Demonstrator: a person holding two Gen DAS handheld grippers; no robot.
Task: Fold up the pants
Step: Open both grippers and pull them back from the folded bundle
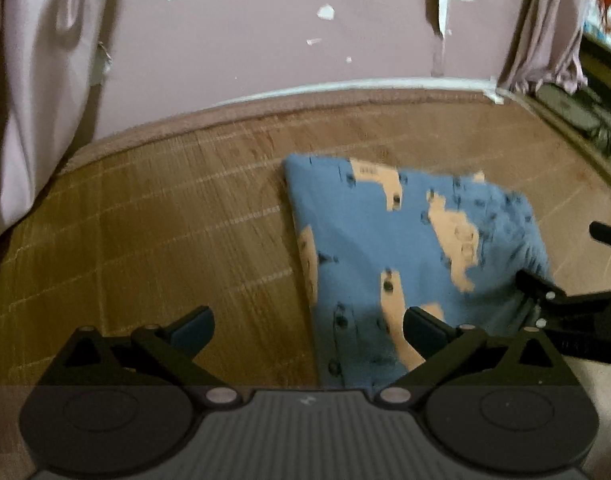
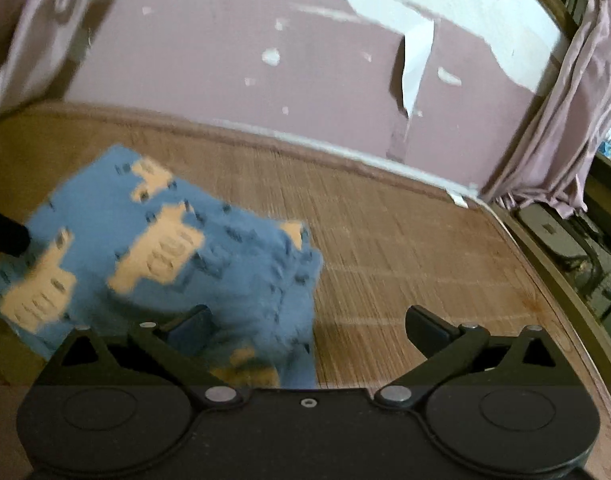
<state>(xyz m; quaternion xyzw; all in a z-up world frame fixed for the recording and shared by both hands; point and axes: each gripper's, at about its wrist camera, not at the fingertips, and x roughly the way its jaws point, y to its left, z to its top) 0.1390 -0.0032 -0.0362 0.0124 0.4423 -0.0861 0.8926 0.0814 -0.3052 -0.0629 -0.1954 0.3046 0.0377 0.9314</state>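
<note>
A: Left wrist view first: where are the pants [image 1: 409,248]?

B: Folded into a blue, peach-patterned bundle on the woven mat [image 1: 153,220], ahead and right of the left gripper [image 1: 308,330]. Their left edge runs straight and clean; the right side looks rumpled and blurred.

A: And those tongs?

B: Spread wide, holding nothing; the right finger [image 1: 423,330] overlaps the pants' near edge in the picture, but contact I cannot tell.

A: Open room?

B: Left of the pants the mat lies bare out to its bound border and the pink wall [image 1: 265,52]. The right gripper [image 1: 561,260] sits at the pants' right edge.

A: From the right wrist view?

B: The right gripper [image 2: 308,330] is also parted, empty. The pants [image 2: 165,248] lie left of it, and bare mat [image 2: 405,248] stretches right of the pants to the curtain [image 2: 565,128].
</note>
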